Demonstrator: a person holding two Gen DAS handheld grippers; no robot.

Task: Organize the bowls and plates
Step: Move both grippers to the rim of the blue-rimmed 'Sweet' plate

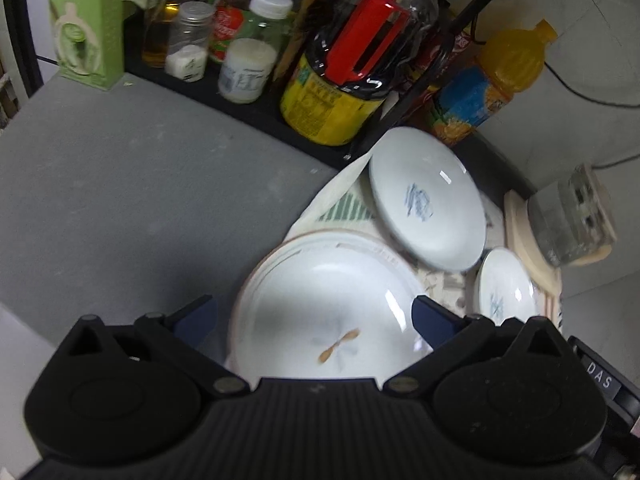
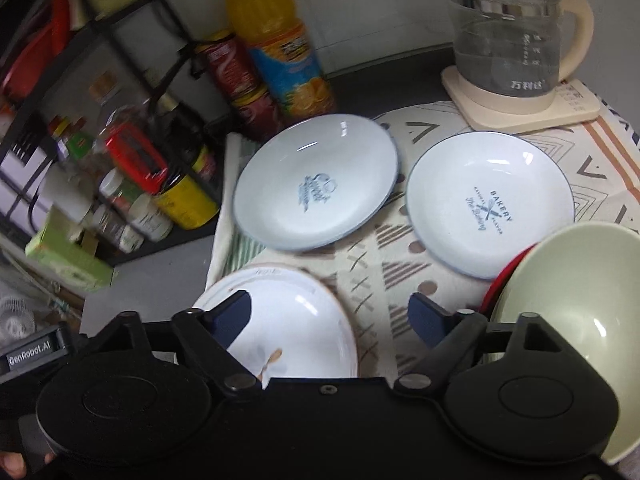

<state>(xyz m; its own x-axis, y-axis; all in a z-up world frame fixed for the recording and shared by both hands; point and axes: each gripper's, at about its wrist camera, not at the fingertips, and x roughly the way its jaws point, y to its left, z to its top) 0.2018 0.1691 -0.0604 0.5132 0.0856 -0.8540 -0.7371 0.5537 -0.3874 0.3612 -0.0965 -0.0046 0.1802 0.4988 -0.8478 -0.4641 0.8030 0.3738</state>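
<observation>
1. Plates and bowls lie on a patterned cloth point(image 2: 376, 280) beside a rack of bottles point(image 1: 332, 92). Largest is the brown-rimmed plate point(image 1: 320, 320), nearest both grippers at the cloth's near left corner. Beyond it sit a blue-rimmed plate point(image 2: 316, 184) and a second one point(image 2: 490, 204), just beside each other. A green bowl point(image 2: 572, 296) stands at the right, something red under its rim.
2. Left gripper point(image 1: 316, 320): jaws wide apart, straddling the brown-rimmed plate from above; nothing held, and contact cannot be judged.
3. Right gripper point(image 2: 332, 320): jaws fairly wide, holding nothing; one finger hangs over the brown-rimmed plate, the other over bare cloth.
4. Likely step: taking the brown-rimmed plate. To do it well, bring one finger under the rim and one over it, pinch the rim rather than span the dish, and lift level so the cloth does not drag.
5. Writing: second plate reads "BAKERY" with smaller script I cannot read surely; first plate's script is blurred. Kettle point(image 2: 508, 36) carries characters on its glass. Gripper bodies read "GenRobot.AI" and "DAS".
</observation>
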